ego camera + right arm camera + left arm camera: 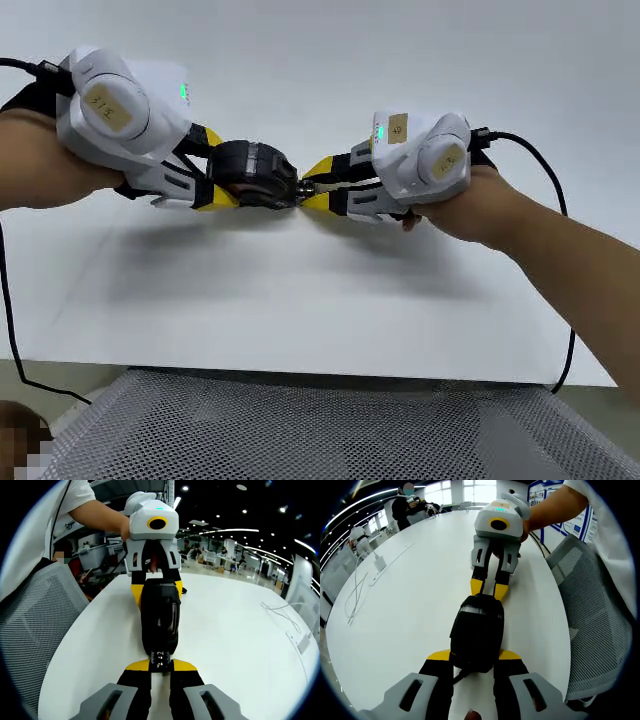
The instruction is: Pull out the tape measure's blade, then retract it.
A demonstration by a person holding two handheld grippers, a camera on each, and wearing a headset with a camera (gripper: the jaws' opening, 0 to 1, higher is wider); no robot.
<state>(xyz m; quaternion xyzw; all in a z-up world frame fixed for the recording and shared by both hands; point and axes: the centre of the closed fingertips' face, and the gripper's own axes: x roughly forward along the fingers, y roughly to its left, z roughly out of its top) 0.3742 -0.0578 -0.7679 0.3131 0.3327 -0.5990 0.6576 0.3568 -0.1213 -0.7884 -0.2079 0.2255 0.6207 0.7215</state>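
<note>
While the left gripper (216, 168) clamps the black tape measure's case (255, 172) over the glossy white table (300, 320), the right gripper (318, 185) pinches its blade tip. Grey mesh chair (300, 430) alongside — open office beyond, ceiling spotlights (240, 487) lit.

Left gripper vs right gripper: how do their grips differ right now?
The left gripper has its jaws spread wide, clamping the tape measure by its case; the right gripper has its jaws nearly together, pinching the blade hook at the case mouth. Both have yellow-tipped jaws and face each other over the white table.
</note>
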